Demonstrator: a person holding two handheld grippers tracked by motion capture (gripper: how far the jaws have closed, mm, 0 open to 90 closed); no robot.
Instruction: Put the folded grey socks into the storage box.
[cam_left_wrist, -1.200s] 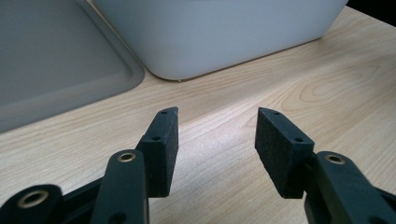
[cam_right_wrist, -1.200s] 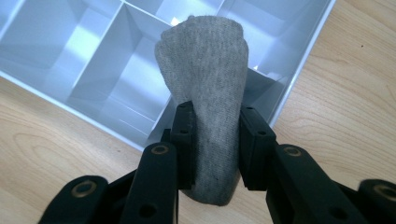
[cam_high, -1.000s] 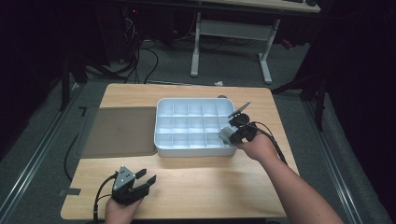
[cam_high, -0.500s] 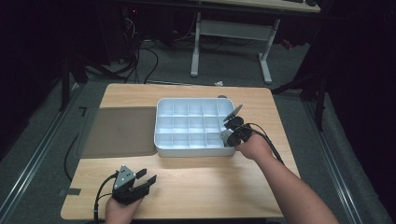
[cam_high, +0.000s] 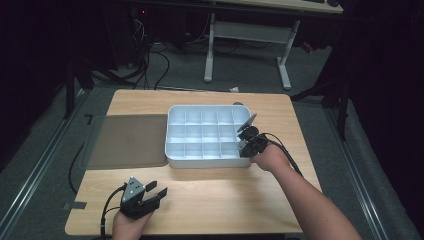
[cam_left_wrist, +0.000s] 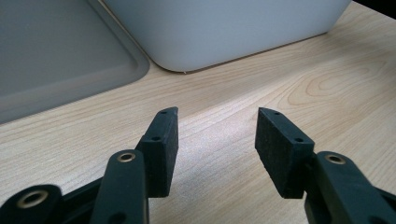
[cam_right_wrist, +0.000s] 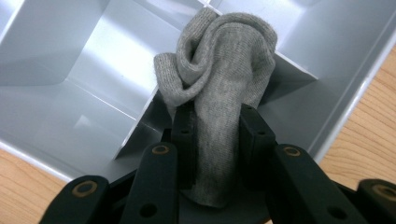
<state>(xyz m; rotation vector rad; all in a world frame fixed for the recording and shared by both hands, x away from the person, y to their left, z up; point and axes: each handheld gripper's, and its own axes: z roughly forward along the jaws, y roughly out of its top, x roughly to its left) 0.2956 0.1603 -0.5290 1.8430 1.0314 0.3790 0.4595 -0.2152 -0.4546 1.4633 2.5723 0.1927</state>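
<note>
A white divided organiser tray stands on the middle of the wooden table. My right gripper is at the tray's near right corner, shut on a rolled grey sock that hangs over the corner compartments of the tray. The sock's rolled end sticks out past the jaws, above the dividers. My left gripper rests low at the table's front left, open, with bare wood between its jaws. The tray's rounded outer wall lies ahead of it.
A grey flat lid or mat lies against the tray's left side, also seen as the grey mat in the left gripper view. Beyond the table stand a white desk frame and cables on the floor. Bare wood stretches along the table's front.
My right gripper has sunk a little with the sock toward the tray's near right corner. The left gripper has stayed put.
</note>
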